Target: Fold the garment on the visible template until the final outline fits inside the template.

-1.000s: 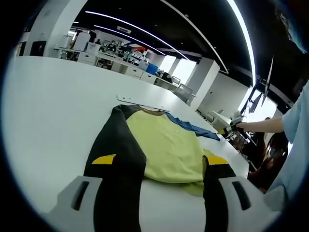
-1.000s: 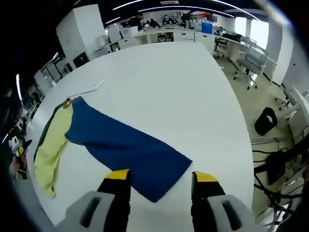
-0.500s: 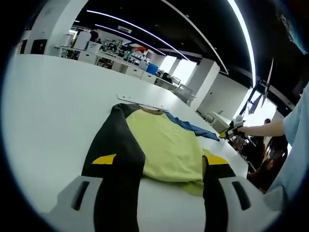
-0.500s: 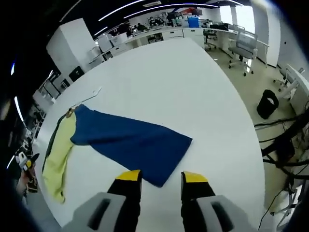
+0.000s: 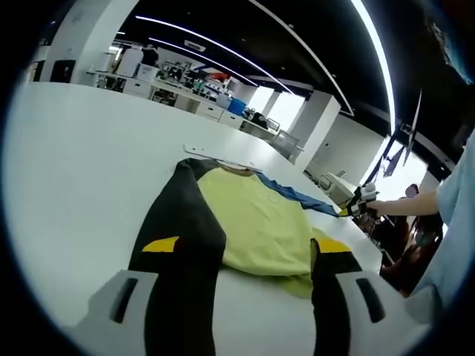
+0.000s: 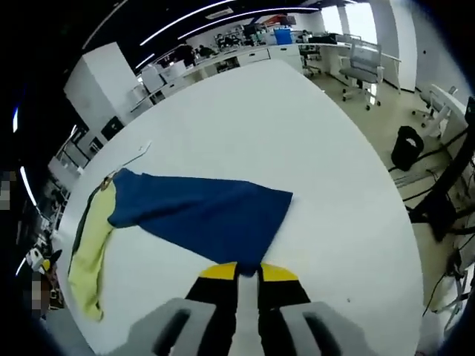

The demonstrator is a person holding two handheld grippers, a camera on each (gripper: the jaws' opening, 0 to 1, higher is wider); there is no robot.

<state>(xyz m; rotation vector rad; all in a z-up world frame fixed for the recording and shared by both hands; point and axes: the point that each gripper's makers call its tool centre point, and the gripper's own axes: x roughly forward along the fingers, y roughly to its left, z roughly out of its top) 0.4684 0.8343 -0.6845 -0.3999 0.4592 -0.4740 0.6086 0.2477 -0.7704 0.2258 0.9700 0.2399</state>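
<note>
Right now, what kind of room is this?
Probably a big open office or lab: rows of desks at the back, office chairs, long ceiling lights, and a wide white table with a shirt.

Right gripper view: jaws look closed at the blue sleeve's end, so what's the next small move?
Probably lift the right gripper slightly and carry the blue fabric sleeve inward over the yellow-green body panel. The jaws stand nearly together on the sleeve's near edge, and the sleeve lies stretched flat across the white table, unfolded.

Left claw agape, right claw pinched
</note>
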